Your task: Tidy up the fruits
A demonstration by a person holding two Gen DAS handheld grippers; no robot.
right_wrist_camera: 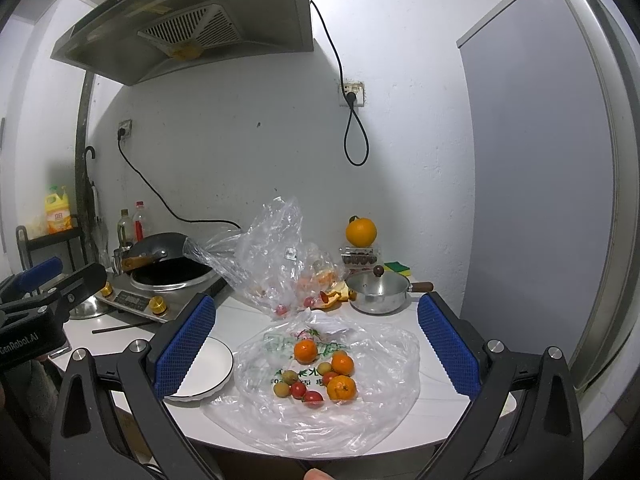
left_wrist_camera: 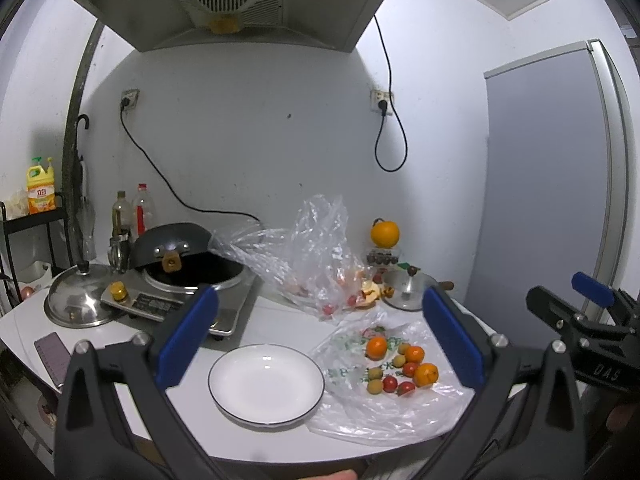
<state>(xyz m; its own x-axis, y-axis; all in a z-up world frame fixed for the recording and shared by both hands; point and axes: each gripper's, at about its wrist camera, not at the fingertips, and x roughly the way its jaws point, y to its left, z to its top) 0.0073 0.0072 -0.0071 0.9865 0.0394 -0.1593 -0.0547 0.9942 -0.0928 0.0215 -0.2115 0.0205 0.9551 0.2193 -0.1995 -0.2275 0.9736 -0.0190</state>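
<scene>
1. I have the plate as my landmark: it sits empty near the front of the tabletop, so I judge the sorting has not started.
2. The fruits lie in a loose cluster on a flattened plastic bag just to the right of the plate: three small oranges, a few red tomatoes and some small tan-green ones I cannot name for sure.
3. My left hand-held gripper is spread wide and holds nothing; it hangs above the plate and the bag's near edge.
4. My right hand-held gripper is spread wide too, empty, hovering over the cluster to the right of the plate.
5. Behind the plate stands a crumpled clear bag with more red pieces and peel inside; a large orange perches on a box further back, beside a small pot.
6. I judge the step in hand is the approach to the first pick.
7. The next move calls for lowering the right hand-held gripper onto an outer orange, closing gently so the film is not pinched, then carrying it left to the plate.
8. The round fruits may roll if nudged.
</scene>
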